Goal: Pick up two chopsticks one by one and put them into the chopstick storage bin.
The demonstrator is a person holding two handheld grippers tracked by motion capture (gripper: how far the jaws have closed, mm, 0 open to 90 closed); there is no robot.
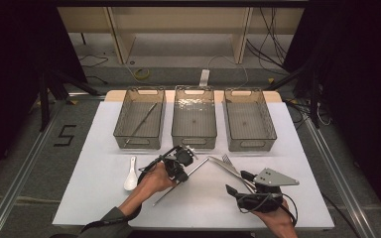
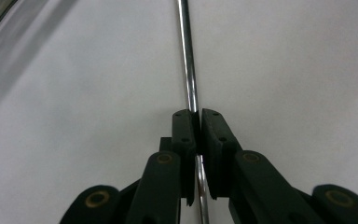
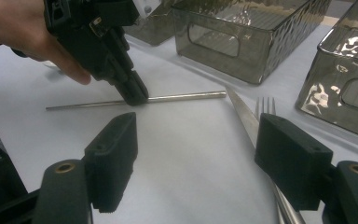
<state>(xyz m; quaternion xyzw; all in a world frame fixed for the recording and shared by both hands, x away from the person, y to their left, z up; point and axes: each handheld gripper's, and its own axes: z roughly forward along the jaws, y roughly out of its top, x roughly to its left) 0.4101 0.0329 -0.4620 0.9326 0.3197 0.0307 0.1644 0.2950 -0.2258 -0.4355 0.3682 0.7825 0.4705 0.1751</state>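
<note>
In the high view the left claw (image 1: 182,167) is clenched on a long metal rod (image 1: 197,167) that lies slantwise on the white worktop (image 1: 94,148), with a white spoon (image 1: 131,174) just beyond the hand's outer side and three smoked bins (image 1: 194,119) ahead of it, while the right claw (image 1: 238,182) stands released nearby, a fork (image 1: 230,164) and knife (image 1: 223,165) lying just ahead of its jaws. In the left gripper view the left claw's (image 2: 196,128) pads grasp the rod (image 2: 187,60), which runs straight ahead from between them over the worktop (image 2: 74,116). In the right gripper view the right claw (image 3: 196,154) gapes wide over bare worktop (image 3: 182,149), the rod (image 3: 182,97) and the left claw (image 3: 134,93) gripping it ahead, and the knife (image 3: 243,116) and fork (image 3: 265,106) beside its right jaw.
</note>
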